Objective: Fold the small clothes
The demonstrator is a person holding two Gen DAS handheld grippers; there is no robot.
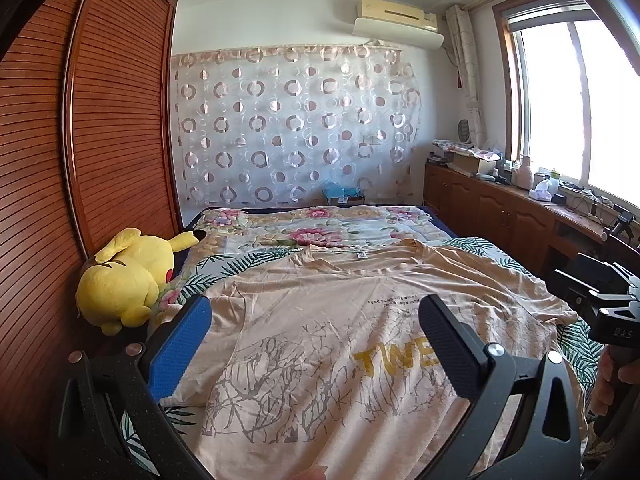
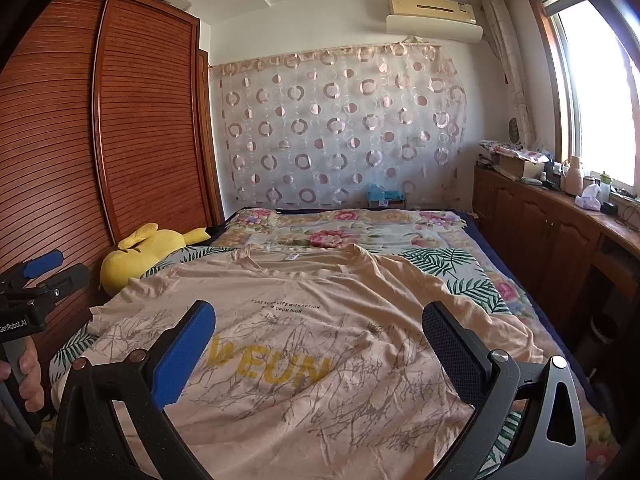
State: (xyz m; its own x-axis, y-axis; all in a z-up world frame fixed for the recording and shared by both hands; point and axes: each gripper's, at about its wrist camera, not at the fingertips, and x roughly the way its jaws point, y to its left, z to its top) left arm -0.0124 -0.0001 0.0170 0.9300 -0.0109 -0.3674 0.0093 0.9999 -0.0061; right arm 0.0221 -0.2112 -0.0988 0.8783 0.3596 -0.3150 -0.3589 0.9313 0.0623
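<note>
A peach T-shirt (image 1: 320,320) with grey branch print and yellow letters lies spread flat on the bed, collar toward the far end; it also shows in the right wrist view (image 2: 320,320). My left gripper (image 1: 316,328) is open and empty, held above the shirt's lower left part. My right gripper (image 2: 318,332) is open and empty above the shirt's lower right part. The right gripper also shows at the right edge of the left wrist view (image 1: 600,292), and the left gripper at the left edge of the right wrist view (image 2: 36,276).
The bed (image 2: 460,272) has a floral and leaf-print cover. A yellow plush toy (image 1: 128,280) lies at the bed's left edge against the wooden slatted wardrobe (image 1: 100,140). A wooden cabinet (image 1: 500,208) with clutter runs under the window on the right.
</note>
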